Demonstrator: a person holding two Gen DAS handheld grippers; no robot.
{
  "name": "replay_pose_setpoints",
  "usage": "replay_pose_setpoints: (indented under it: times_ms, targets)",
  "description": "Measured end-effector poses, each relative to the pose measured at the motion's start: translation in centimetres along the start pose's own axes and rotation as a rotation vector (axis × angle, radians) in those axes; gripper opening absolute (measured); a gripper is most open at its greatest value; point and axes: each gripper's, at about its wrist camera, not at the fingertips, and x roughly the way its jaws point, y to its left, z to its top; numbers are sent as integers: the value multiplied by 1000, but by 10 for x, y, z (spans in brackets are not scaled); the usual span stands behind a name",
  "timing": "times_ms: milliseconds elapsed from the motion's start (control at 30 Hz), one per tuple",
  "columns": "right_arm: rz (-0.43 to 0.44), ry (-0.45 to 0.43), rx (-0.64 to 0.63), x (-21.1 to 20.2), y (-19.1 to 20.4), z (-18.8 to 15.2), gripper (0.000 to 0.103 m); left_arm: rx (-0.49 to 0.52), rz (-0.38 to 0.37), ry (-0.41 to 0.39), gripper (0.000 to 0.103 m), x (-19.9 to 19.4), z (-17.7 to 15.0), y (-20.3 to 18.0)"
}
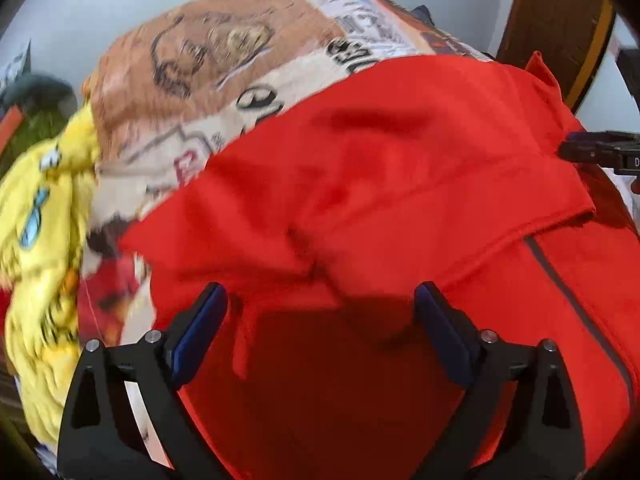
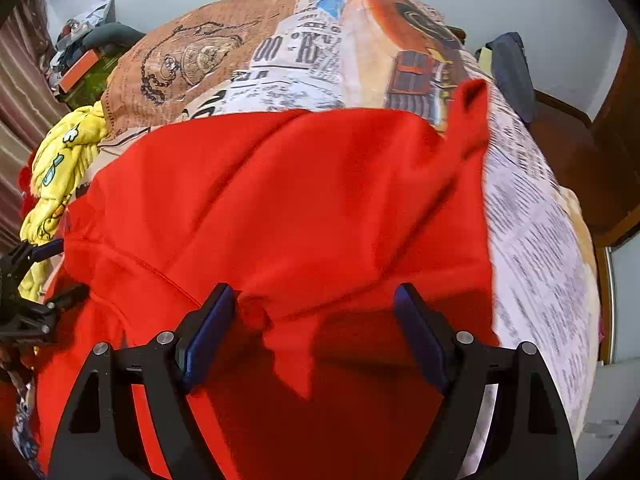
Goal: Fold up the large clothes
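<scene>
A large red garment (image 1: 380, 184) lies spread and partly folded over on a bed with a newspaper-print cover (image 1: 208, 64). It also fills the right wrist view (image 2: 280, 192). My left gripper (image 1: 322, 300) is open, its jaws wide apart just above a rumpled fold of the red cloth. My right gripper (image 2: 314, 300) is open too, hovering over a loose red flap (image 2: 296, 352). The right gripper's tip shows at the right edge of the left wrist view (image 1: 600, 152). The left gripper shows at the left edge of the right wrist view (image 2: 28, 280).
A yellow cartoon-print garment (image 1: 44, 248) is heaped at the bed's left side; it also shows in the right wrist view (image 2: 60, 168). A dark blue cloth (image 2: 512, 68) lies at the bed's far right. A wooden door frame (image 1: 560, 20) stands behind. Clutter (image 2: 84, 52) sits at far left.
</scene>
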Motion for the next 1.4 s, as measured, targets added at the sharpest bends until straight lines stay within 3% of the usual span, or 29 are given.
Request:
replay_pose_setpoints:
  times_ms: [233,367,533,700,933,1033,1133,1233,1300,1367,1400]
  targets:
    - [-115,54,-7,-3,-9,-18,79,-127,51,42,95,-9,-35,40]
    - [-89,66,23,-12,-22,-29,79,-185,81,54,95,-19,-50,68]
    - [-57,9,106,-31,-40,-24,79,-327,34,-14,95,-40,-48,108]
    - [-17,-41,191,-36,-50,-10,80,-509,-128,-53,95,-34,-36,143]
    - [48,1,279,3,-67,12,80,-741,-351,-1,95,31,-19,175]
    - [71,-11,283,9,-68,15,80,-801,-435,25,93,56,-12,181]
    - [96,-25,249,11,-63,22,80,-799,-468,25,92,67,-5,175]
    - [127,-29,235,21,-60,31,80,-765,-511,24,83,74,4,163]
    - [116,-39,222,27,-58,37,78,-744,-490,35,76,78,8,158]
    - [96,-45,209,31,-55,40,67,-702,-432,48,54,77,12,153]
    - [85,-46,203,31,-53,42,54,-690,-416,58,38,78,12,152]
